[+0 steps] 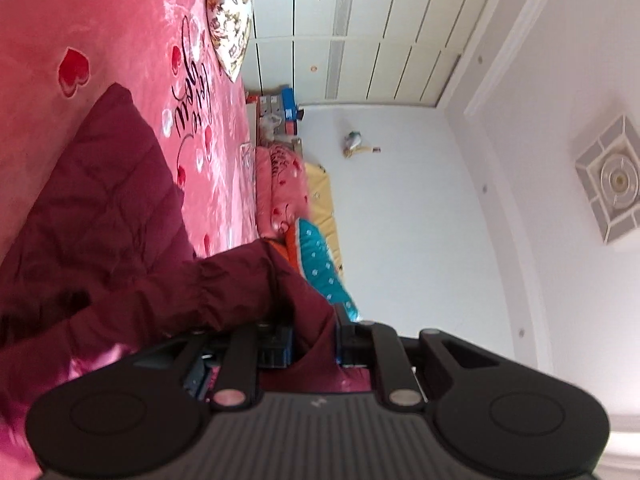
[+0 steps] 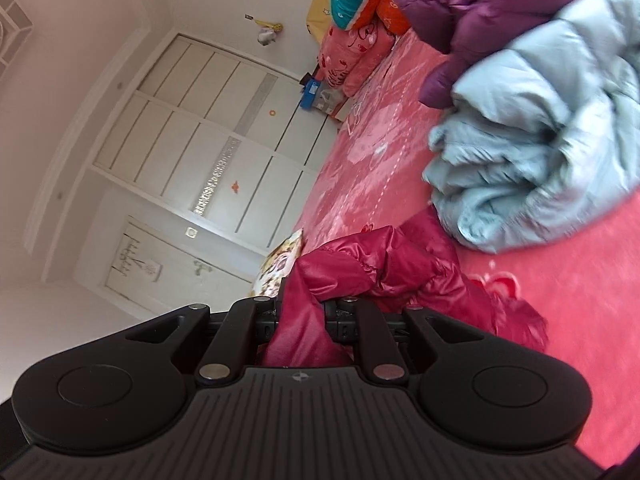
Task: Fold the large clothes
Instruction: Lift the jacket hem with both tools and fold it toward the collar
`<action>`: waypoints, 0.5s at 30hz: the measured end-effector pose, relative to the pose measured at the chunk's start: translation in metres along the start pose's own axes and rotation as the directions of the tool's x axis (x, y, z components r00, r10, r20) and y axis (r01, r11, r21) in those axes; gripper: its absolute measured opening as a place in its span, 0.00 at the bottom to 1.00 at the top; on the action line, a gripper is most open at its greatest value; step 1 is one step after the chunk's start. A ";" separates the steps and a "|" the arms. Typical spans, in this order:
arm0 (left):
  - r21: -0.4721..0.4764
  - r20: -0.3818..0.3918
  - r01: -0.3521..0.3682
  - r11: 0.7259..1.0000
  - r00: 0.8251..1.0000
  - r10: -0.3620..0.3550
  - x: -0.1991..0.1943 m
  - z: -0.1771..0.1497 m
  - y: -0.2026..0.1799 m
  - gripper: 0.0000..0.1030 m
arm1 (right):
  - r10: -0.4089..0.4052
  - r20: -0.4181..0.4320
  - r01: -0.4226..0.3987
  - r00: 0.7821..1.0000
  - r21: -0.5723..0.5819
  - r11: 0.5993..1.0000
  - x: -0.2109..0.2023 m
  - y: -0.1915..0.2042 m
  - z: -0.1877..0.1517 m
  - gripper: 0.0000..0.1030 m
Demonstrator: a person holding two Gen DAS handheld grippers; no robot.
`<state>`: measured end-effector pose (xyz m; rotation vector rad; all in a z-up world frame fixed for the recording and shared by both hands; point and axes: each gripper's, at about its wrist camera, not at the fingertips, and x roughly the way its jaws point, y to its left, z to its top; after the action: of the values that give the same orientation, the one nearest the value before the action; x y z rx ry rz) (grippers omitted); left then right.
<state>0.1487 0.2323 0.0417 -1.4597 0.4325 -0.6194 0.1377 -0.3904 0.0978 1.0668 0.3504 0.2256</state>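
Maroon jacket (image 1: 120, 208) is what we're pinching with both left gripper (image 1: 316, 344) and right gripper (image 2: 302, 320), over pink bedspread (image 2: 580, 300).

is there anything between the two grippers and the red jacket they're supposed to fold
Nothing visible. The left gripper and the right gripper are each already shut on the red jacket, its fabric pinched between the jaws.

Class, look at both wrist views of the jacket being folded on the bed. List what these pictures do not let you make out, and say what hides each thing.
- Left gripper pads: left wrist view, buried in the dark red jacket.
- Right gripper pads: right wrist view, covered by the same jacket.
- Jacket's full shape: cut off by the frame edge and both gripper bodies.
- Light blue garment: motion-blurred, cut off by the right edge.
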 end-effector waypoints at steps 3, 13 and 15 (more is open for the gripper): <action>-0.013 0.028 0.006 1.000 1.000 -0.006 0.010 0.015 0.011 0.13 | -0.035 0.004 0.035 0.999 -0.032 0.999 0.037 0.005 0.011 0.14; -0.008 0.115 -0.071 0.997 0.991 0.071 0.027 0.054 0.038 0.14 | -0.127 0.006 0.126 0.992 -0.129 0.984 0.134 0.013 0.024 0.14; -0.008 0.124 -0.107 0.994 0.987 0.107 0.028 0.056 0.044 0.15 | -0.148 -0.001 0.147 0.989 -0.134 0.980 0.149 0.012 0.022 0.14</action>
<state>0.2108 0.2583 0.0056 -1.4573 0.4111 -0.4404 0.2837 -0.3513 0.0923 0.9034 0.4171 0.1209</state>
